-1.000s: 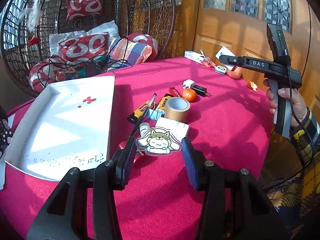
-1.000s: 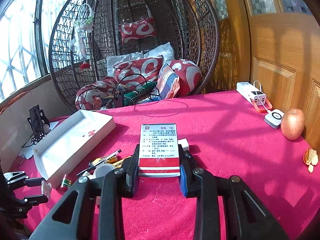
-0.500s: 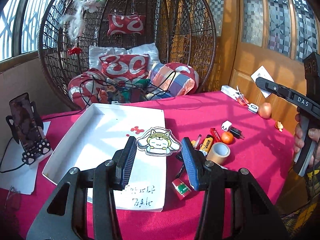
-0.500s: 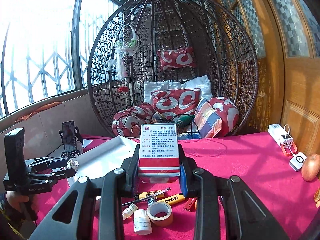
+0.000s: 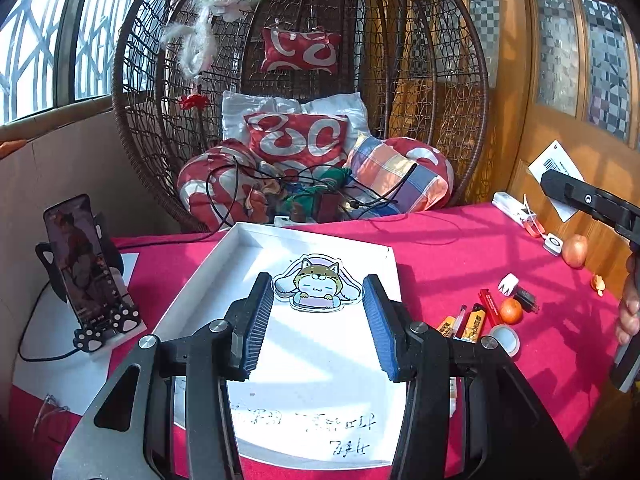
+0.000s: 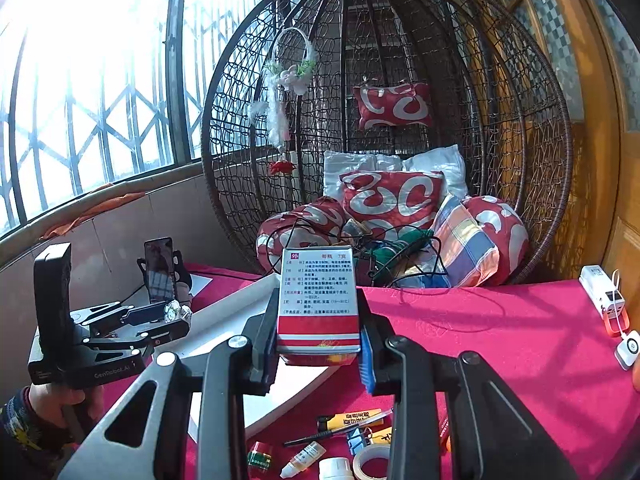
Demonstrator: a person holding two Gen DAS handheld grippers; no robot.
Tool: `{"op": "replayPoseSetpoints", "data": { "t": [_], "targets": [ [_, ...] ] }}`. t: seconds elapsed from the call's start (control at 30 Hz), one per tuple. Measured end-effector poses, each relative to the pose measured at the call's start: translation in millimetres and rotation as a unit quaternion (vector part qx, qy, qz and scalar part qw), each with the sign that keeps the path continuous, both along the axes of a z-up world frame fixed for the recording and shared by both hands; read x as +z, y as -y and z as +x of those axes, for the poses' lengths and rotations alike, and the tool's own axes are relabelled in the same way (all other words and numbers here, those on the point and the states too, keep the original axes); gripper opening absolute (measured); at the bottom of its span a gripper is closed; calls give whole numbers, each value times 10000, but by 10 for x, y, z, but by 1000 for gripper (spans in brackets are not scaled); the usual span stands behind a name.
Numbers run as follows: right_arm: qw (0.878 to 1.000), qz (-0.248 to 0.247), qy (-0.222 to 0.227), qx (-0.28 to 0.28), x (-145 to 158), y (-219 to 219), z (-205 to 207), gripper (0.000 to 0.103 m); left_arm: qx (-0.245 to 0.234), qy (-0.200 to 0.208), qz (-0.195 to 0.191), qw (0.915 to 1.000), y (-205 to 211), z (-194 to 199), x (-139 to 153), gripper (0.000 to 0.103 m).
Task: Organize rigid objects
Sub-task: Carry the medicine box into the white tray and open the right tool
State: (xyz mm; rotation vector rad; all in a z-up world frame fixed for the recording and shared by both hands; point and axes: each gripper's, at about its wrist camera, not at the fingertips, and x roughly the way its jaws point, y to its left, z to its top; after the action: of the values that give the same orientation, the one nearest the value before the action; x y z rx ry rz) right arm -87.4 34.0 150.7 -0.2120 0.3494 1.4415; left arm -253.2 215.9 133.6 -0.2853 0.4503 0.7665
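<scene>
My left gripper [image 5: 317,294] is shut on a flat cartoon cat charm [image 5: 316,283] and holds it above the white tray [image 5: 200,280] on the red table. My right gripper [image 6: 318,334] is shut on a small red and white medicine box [image 6: 318,300], held upright above the tray's near edge [image 6: 296,400]. The left gripper also shows at the left of the right wrist view [image 6: 176,314], still holding the charm. Loose items lie on the table right of the tray: a tape roll [image 5: 505,340], lighters [image 5: 476,322], a small orange [image 5: 511,311].
A phone on a stand [image 5: 82,264] is left of the tray. A power bank [image 6: 604,298], a white puck [image 6: 628,348] and an apple [image 5: 575,251] lie at the table's right. A wicker egg chair [image 5: 304,92] with cushions stands behind. Small bottles [image 6: 302,458] lie near the front.
Both grippers have risen and swung left. The left gripper carried the cat charm from the pile of items to above the tray. The right gripper still holds the box, now nearer the tray.
</scene>
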Motion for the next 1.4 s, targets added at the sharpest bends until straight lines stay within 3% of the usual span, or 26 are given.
{"op": "replayPoseSetpoints", "data": {
  "t": [0.17,0.27,0.53,0.67,0.9,0.97,1.0,1.03,1.07,1.1,1.17,1.4],
  "targets": [
    [9986,-330,-389,141,-76,-442,-69,31,214,-140,-152,9996,-423,206,-29,46],
    [9981,-506,-343,119,-186,-674,-186,31,363,-182,-319,9987,-609,281,-86,46],
    [9897,-1367,-422,77,-745,-1172,-353,31,706,-386,-833,9933,-815,235,-476,46],
    [9843,-1718,-353,177,-984,-1331,-469,31,875,-428,-991,9903,-893,176,-616,46],
    [9821,-1855,-300,141,-1132,-1380,-553,32,1052,-410,-1420,9834,-961,82,-808,46],
    [9827,-1827,-259,122,-1144,-1358,-565,32,1150,-425,-1446,9819,-963,60,-823,50],
    [9833,-1797,-251,103,-1142,-1346,-560,34,1176,-401,-1429,9819,-961,51,-824,64],
    [9840,-1759,-260,71,-1135,-1323,-554,37,1225,-367,-1376,9822,-947,36,-811,84],
    [9848,-1712,-278,36,-1121,-1296,-535,53,1289,-312,-1293,9827,-928,20,-790,90],
    [9861,-1632,-302,-14,-1100,-1265,-513,82,1352,-248,-1215,9830,-903,-8,-766,99],
    [9894,-1412,-297,-166,-1045,-1171,-464,101,1463,-40,-1148,9825,-849,-96,-710,103],
    [9969,-528,-478,-324,-748,-672,-279,103,1518,322,-769,9849,-481,-219,-455,103]
  ]
}}
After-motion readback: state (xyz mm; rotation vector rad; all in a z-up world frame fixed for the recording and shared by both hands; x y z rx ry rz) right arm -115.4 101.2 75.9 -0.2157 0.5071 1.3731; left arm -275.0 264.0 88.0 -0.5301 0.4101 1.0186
